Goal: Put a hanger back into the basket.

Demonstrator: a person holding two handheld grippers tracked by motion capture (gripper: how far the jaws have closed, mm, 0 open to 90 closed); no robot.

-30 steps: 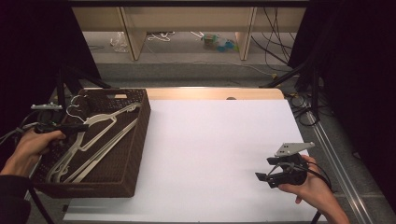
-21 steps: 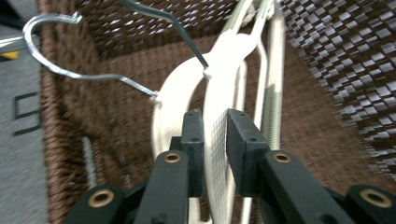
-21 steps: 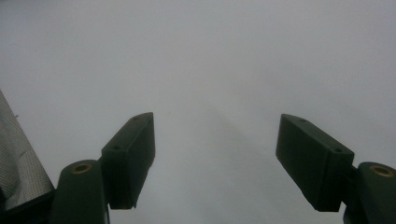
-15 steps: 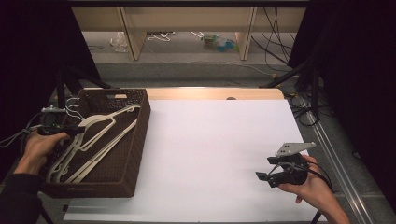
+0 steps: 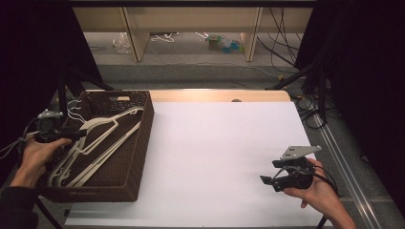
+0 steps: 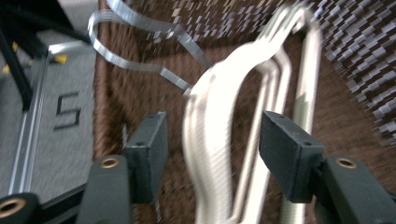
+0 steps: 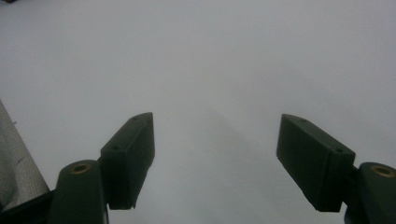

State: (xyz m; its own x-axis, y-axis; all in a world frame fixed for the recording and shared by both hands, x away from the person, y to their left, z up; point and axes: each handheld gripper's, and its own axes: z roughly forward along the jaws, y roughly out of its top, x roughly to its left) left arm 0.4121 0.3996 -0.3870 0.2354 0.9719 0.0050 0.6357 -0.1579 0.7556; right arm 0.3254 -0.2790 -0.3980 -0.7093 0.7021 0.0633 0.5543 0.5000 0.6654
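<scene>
Several white plastic hangers (image 5: 102, 138) lie in a dark woven basket (image 5: 143, 143) at the table's left. My left gripper (image 5: 79, 133) hovers over the basket's left side, level with the hangers' necks. Its jaws have just been opening. In the left gripper view a hanger's curved shoulder (image 6: 210, 121) runs loose between the jaws of the left gripper (image 6: 215, 149), with a gap to each pad. My right gripper (image 5: 267, 179) rests low over the white table top (image 5: 215, 143) at the front right. In its own view the right gripper (image 7: 215, 154) is open and holds nothing.
Metal hanger hooks (image 6: 140, 65) curl against the basket's inner wall. A black stand (image 5: 62, 90) rises behind the basket's left corner. A rail (image 5: 344, 157) and cables run along the table's right edge. Shelving (image 5: 191, 28) stands beyond the far edge.
The left jaws have parted from the hanger they were shut on, and the left hand has shifted slightly over the basket. The right hand has kept still.
</scene>
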